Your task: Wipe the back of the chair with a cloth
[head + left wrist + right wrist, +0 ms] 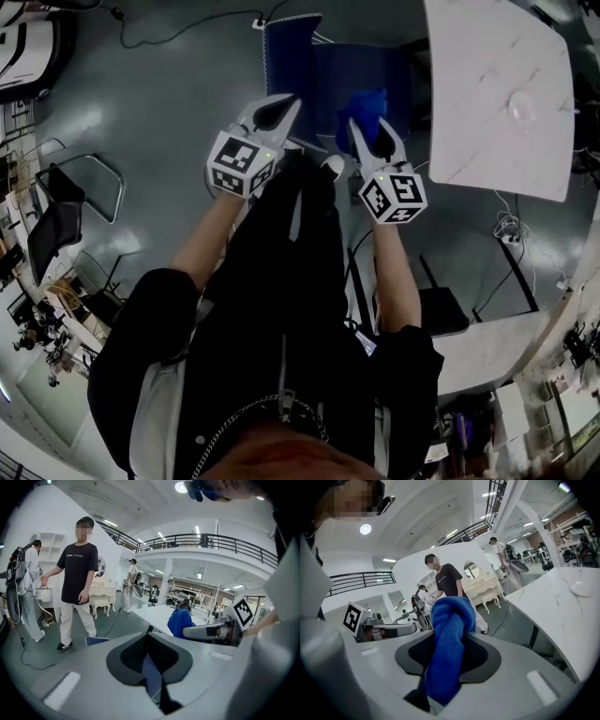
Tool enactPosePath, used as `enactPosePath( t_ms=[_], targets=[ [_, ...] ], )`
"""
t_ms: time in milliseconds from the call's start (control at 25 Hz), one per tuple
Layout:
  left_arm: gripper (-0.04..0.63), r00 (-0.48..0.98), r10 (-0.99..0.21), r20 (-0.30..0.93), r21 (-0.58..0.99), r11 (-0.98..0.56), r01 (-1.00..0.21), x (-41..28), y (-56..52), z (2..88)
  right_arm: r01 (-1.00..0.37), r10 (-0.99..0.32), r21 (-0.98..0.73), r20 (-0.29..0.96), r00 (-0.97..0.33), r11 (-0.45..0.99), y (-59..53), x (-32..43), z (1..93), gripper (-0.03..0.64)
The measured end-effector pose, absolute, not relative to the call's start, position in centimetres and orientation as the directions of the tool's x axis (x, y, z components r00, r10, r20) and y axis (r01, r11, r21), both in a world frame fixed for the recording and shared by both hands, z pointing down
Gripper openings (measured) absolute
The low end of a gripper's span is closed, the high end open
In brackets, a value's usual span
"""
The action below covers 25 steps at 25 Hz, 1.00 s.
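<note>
The chair (337, 75) stands at 12 o'clock of the left tool (280, 108) and the right tool (373, 136), blocking the way ahead. The white table (497, 103) closes off 1 to 3 o'clock. From 9 to 11 o'clock, bare floor (159, 103) lies open.

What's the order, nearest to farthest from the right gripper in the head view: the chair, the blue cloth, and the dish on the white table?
1. Blue cloth, held in the right gripper.
2. Chair, just ahead of it.
3. Dish, far right on the white table.
</note>
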State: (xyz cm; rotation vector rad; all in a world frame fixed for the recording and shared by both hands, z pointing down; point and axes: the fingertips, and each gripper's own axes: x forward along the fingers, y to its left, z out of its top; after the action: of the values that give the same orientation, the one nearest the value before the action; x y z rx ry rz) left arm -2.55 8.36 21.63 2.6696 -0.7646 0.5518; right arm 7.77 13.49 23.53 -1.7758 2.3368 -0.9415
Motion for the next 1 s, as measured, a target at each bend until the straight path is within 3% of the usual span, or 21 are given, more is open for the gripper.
enactPosePath(
  t_ms=[600, 1000],
  targets=[
    [0.011, 0.705, -0.544, 0.454, 0.171, -0.724, -0.669, -12.0, 2.9, 23.4, -0.848, -0.813, -0.403, 0.324, -0.484, 0.344, 3.2, -1.8, 27.6, 0.152],
    [0.011, 0.649, -0.603, 0.464, 0.174, -0.656, -0.734, -12.9, -0.4, 25.4, -0.827, -0.756, -0.31, 0.343, -0.557, 0.469, -4.5, -2.1, 30.5, 0.152]
  ],
)
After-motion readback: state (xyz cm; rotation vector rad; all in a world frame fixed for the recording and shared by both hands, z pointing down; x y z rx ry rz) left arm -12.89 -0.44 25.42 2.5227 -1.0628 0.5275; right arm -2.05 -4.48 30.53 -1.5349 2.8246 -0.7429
